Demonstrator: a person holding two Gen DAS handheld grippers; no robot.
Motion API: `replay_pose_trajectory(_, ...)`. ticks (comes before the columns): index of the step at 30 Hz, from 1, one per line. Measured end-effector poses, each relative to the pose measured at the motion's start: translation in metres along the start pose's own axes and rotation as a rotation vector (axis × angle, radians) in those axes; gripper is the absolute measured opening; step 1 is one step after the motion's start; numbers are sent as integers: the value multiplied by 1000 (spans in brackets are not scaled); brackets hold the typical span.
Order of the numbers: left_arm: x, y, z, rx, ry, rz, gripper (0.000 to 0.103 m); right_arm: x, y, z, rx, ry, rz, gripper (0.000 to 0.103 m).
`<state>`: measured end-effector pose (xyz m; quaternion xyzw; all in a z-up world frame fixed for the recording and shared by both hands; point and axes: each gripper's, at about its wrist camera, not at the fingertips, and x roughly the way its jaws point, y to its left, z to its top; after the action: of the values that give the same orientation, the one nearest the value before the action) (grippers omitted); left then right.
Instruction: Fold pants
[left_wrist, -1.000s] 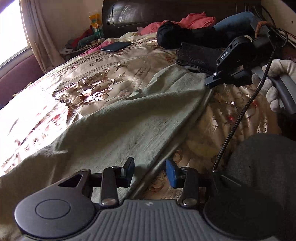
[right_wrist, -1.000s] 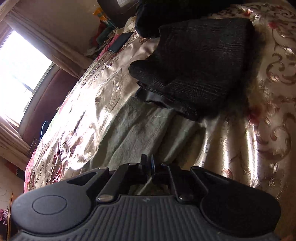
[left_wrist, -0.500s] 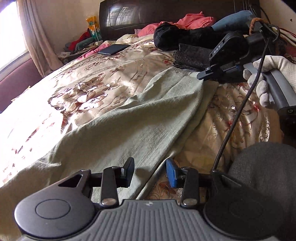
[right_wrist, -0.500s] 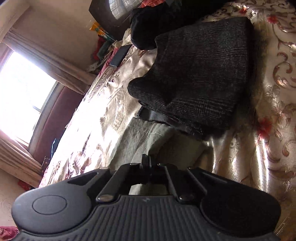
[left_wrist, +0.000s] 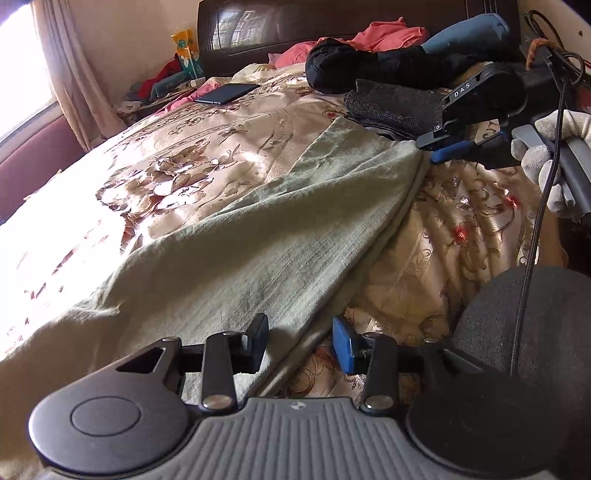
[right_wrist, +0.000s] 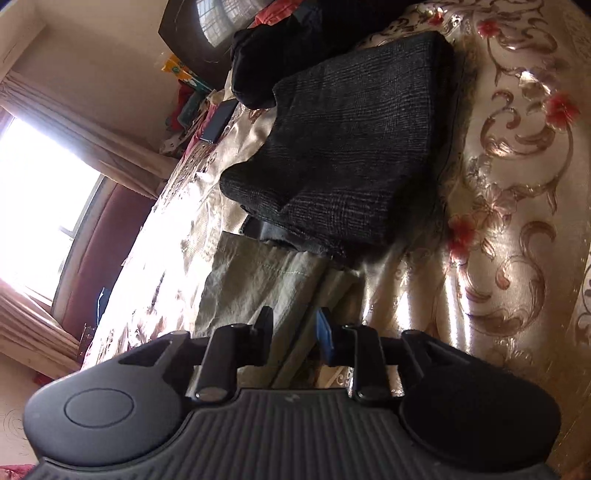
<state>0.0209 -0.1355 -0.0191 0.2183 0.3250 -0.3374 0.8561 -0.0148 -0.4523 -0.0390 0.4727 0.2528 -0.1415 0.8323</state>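
Pale green pants (left_wrist: 236, 236) lie folded lengthwise on the floral bedspread (left_wrist: 155, 173), their long edge running from near left to far right. My left gripper (left_wrist: 300, 341) is open, low over the near edge of the pants. My right gripper (right_wrist: 293, 328) is open just above the far end of the pants (right_wrist: 258, 280). It also shows in the left wrist view (left_wrist: 434, 147), held by a gloved hand (left_wrist: 554, 147).
A folded dark grey garment (right_wrist: 354, 147) lies just beyond the pants' far end, with a black bundle (left_wrist: 369, 70) and pink clothes (left_wrist: 384, 33) by the headboard. A dark phone (left_wrist: 227, 93) lies on the bed. A window and curtain are on the left.
My right gripper was shut on the far end of the pants and has opened, letting it go. My left gripper stayed open and the pants lie flatter.
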Motion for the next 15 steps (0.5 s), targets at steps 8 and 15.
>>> replay_pose_trajectory(8,5,0,4,-13,-12,11,54,24,13,3,-16,12,-26,34)
replay_pose_trajectory(15,5,0,7,-25,-27,-2,53,-4,17,4,-57,-30,-42,34)
